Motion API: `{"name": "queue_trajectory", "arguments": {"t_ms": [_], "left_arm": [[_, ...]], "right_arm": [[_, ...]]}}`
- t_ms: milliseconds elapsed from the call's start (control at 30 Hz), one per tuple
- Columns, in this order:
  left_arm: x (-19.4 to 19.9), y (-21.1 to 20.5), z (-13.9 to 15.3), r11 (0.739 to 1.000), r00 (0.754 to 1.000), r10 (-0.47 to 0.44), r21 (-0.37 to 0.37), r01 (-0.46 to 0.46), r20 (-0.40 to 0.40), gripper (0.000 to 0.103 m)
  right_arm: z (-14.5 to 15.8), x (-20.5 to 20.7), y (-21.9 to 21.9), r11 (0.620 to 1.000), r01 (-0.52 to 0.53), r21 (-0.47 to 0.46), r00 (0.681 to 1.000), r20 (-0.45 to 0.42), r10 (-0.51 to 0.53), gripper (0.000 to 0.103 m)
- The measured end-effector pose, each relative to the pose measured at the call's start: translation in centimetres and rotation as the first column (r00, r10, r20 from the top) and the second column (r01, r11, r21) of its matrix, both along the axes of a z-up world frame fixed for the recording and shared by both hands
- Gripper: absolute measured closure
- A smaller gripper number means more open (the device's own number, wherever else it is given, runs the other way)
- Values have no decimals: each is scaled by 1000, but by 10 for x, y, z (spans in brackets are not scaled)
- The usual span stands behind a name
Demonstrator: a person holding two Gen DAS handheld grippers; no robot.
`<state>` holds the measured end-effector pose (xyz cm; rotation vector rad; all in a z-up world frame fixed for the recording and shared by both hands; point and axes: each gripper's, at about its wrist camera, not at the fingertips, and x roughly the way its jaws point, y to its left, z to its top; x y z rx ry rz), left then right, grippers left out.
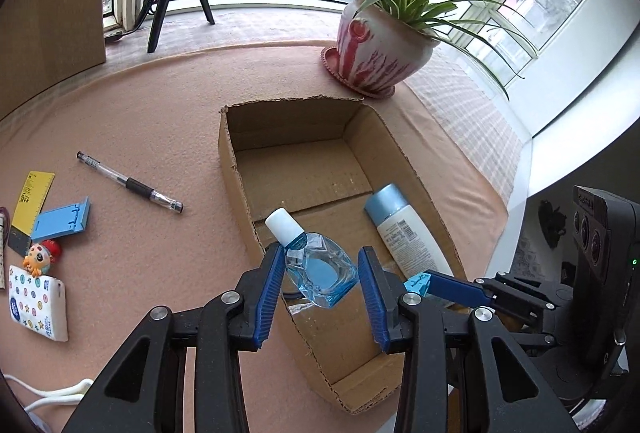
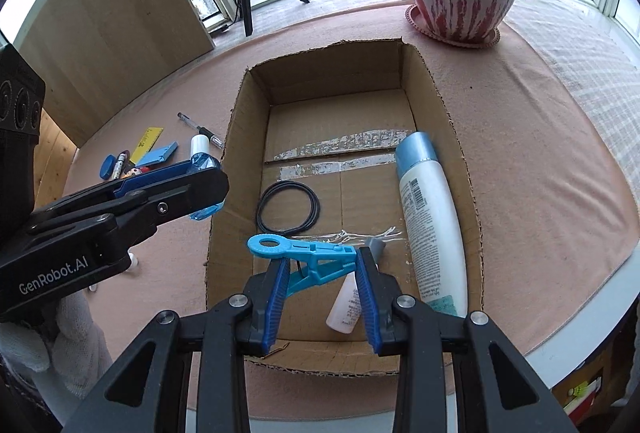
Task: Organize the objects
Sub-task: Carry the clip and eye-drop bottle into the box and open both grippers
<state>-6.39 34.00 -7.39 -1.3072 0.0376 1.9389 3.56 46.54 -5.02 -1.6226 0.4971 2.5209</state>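
Cardboard box [image 2: 436, 81], corrugated with torn rims, sits on my pink felt worktop [image 1: 132, 121]. My left hand-held gripper [image 1: 322, 273], angled down over its near wall, has slackened around a faceted clear-blue bottle [image 1: 320, 269]. My right hand-held gripper [image 2: 322, 273] clamps a blue plastic clip [image 2: 304, 253]. "GenRobot.AI" marks the left one.

We see an open cardboard box [image 2: 460, 137] at the centre of the frame on the pink cloth. Inside it, a white bottle with a pale blue cap [image 2: 430, 217] lies along the right wall, a black cord ring [image 2: 288, 207] lies left of centre, and a small white tube [image 2: 344, 307] rests near the lower edge. A clear blue bottle with a white cap [image 1: 316, 265] hangs tilted over the box's left wall. A light blue clip [image 2: 308, 255] sits above the lower middle.
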Motion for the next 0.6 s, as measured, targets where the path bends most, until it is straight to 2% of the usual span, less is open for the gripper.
{"name": "queue_trajectory", "arguments": {"t_ms": [33, 67, 133, 167, 200, 400, 600], "left_arm": [[-1, 0, 0, 1000, 1000, 1, -1, -1, 7, 47], [-1, -1, 1, 1000, 1000, 1, 7, -1, 11, 45], [-1, -6, 3, 1000, 1000, 10, 7, -10, 1, 45], [-1, -8, 4, 1000, 1000, 15, 5, -15, -2, 45], [-1, -10, 5, 1000, 1000, 22, 6, -22, -3, 45], [-3, -40, 10, 997, 997, 80, 8, -80, -7, 45], [-3, -93, 10, 986, 986, 166, -6, -166, -4, 45]], "right_arm": [[-1, 0, 1, 1000, 0, 4, 1000, 0, 0, 72], [-1, -1, 1, 1000, -2, 7, 1000, -1, 2, 71], [-3, -3, 2, 1000, -8, 6, 1000, 9, 7, 60], [-3, -2, 3, 1000, 0, 4, 1000, 8, 0, 49], [-3, -2, 3, 1000, 4, -1, 1000, 2, -4, 46], [1, -4, -4, 1000, -5, -25, 1000, -17, 5, 46], [12, -11, -27, 998, -48, -32, 998, -51, 46, 46]]}}
